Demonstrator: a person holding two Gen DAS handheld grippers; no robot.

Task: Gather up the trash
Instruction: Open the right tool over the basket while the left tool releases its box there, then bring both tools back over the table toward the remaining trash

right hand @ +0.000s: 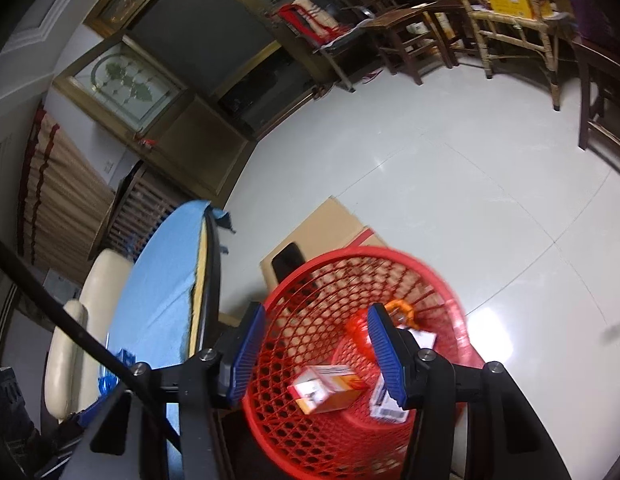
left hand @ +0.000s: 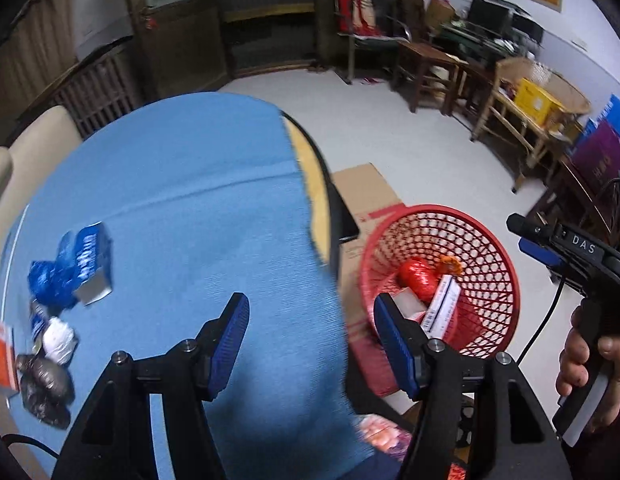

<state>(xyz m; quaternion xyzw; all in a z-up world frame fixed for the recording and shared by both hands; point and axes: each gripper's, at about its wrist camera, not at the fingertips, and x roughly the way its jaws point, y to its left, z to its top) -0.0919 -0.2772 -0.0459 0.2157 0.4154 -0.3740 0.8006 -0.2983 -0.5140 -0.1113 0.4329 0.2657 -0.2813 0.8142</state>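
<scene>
Two grippers show, each with its blue-padded jaws standing apart and nothing between the pads. The left gripper (left hand: 310,336) hangs over the near edge of a round table (left hand: 310,168) spread with a blue cloth (left hand: 190,184). On the far left of that cloth lies a cluster of trash: a blue carton (left hand: 90,264) tilted against a crumpled blue wrapper (left hand: 46,284), a white crumpled wad (left hand: 60,338) below them, a dark crumpled bag (left hand: 46,388) nearer the camera, and an orange-and-white box (left hand: 0,356) cut off by the picture's edge. The right gripper (right hand: 316,352) is poised above a red mesh basket (right hand: 310,432) that stands on the pale tiled floor just beside the table, partly on a flattened cardboard sheet (right hand: 322,224). Inside the basket are an orange-and-white carton (right hand: 330,388), a white barcoded box (right hand: 388,408), a red crumpled wrapper (left hand: 418,276) and an orange scrap (left hand: 450,266). In the left wrist view, a person's hand (left hand: 590,360) grips the right tool's handle at the right edge.
</scene>
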